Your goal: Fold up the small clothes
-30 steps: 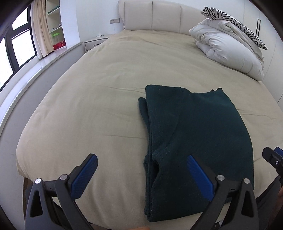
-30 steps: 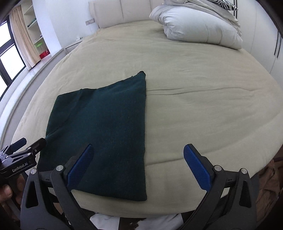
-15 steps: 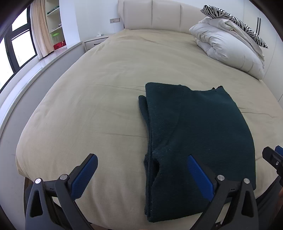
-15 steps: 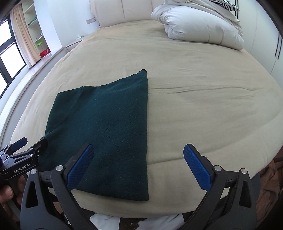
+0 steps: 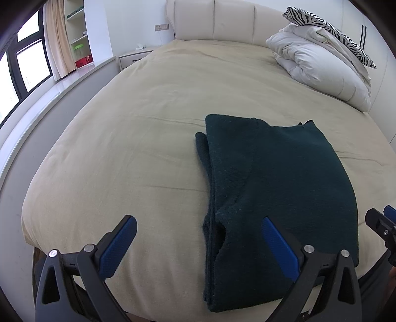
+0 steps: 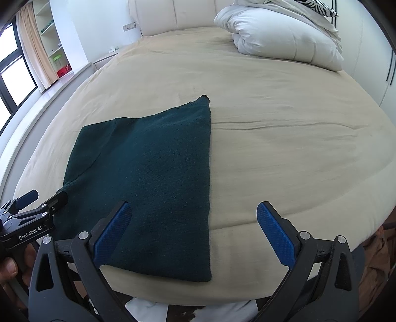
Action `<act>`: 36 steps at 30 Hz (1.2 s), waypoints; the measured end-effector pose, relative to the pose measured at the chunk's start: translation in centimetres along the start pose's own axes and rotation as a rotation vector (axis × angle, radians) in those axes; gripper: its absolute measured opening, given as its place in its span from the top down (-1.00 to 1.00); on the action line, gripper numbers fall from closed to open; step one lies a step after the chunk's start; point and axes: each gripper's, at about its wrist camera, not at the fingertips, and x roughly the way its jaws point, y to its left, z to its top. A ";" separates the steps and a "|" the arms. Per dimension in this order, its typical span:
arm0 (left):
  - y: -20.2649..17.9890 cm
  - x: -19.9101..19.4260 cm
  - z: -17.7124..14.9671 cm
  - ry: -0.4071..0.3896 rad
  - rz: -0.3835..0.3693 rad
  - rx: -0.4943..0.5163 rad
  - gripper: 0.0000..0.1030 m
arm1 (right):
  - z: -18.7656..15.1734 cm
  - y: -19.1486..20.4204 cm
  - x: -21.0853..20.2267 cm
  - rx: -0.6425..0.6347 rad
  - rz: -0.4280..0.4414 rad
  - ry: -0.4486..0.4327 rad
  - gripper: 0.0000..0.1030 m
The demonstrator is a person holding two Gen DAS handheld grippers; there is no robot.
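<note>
A dark green knit garment (image 5: 277, 178) lies folded into a long rectangle on the beige bed (image 5: 138, 128), its near end at the bed's front edge. My left gripper (image 5: 198, 242) hovers open above the garment's near left edge, holding nothing. In the right wrist view the same garment (image 6: 148, 173) lies left of centre. My right gripper (image 6: 193, 230) stands open over its near right edge, empty. The left gripper (image 6: 32, 205) shows at the lower left of that view, with a person's hand (image 6: 10, 267) on it.
A white folded duvet (image 5: 319, 64) with a zebra-print pillow (image 5: 329, 29) sits at the back right by the headboard (image 5: 215, 19). A window ledge (image 5: 49, 96) and shelves run along the left. Clothing lies on the floor (image 6: 153, 307) below the bed's edge.
Both grippers have drifted very slightly; the garment lies as before and both stay open.
</note>
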 end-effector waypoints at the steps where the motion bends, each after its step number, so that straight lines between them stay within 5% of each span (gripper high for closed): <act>1: 0.0 0.0 0.0 0.000 0.000 0.000 -1.00 | 0.0 0.0 0.0 0.000 0.000 0.001 -1.00; 36: 0.2 0.0 0.1 -0.001 -0.001 -0.001 -1.00 | 0.2 0.0 0.1 -0.002 0.004 0.000 -1.00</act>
